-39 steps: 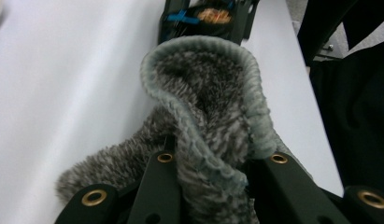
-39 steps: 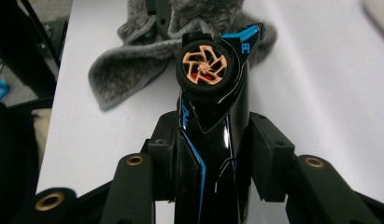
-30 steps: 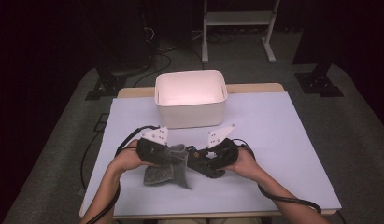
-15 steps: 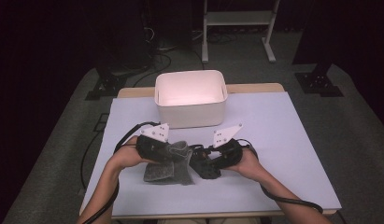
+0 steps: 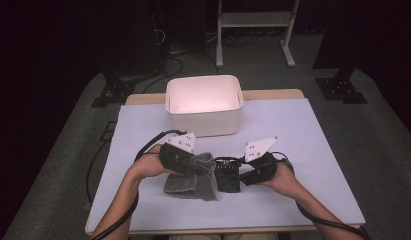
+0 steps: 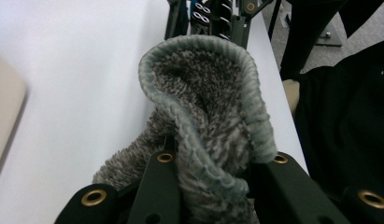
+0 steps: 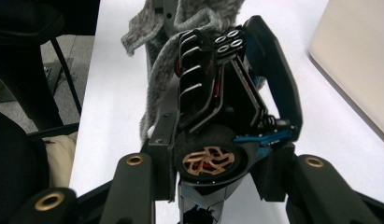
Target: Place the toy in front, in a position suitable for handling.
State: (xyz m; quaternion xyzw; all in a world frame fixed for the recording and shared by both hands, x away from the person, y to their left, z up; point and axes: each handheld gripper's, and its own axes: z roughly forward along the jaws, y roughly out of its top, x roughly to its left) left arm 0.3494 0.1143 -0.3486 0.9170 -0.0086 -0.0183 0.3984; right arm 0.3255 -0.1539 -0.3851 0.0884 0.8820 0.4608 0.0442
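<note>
A grey fuzzy cloth pouch (image 5: 190, 184) hangs from my left gripper (image 5: 205, 167) down onto the table. In the left gripper view the jaws of that gripper (image 6: 213, 186) are shut on its ribbed rim (image 6: 203, 116). My right gripper (image 5: 235, 175) is shut on a black toy car (image 5: 227, 178) just right of the cloth. In the right gripper view the car (image 7: 217, 107), with its bronze wheel, sits between the jaws of the right gripper (image 7: 213, 182). Its far end is beside a hanging fold of the cloth (image 7: 180, 28).
A white bin (image 5: 204, 105) stands at the back middle of the table, which is covered by a white sheet (image 5: 303, 135). Cables trail from both grippers toward the front edge. Dark floor, stands and a chair surround the table.
Both hands have shifted right. The right gripper has carried the toy car away from the cloth, so the car now shows beside it. The cloth stays in the left gripper.
</note>
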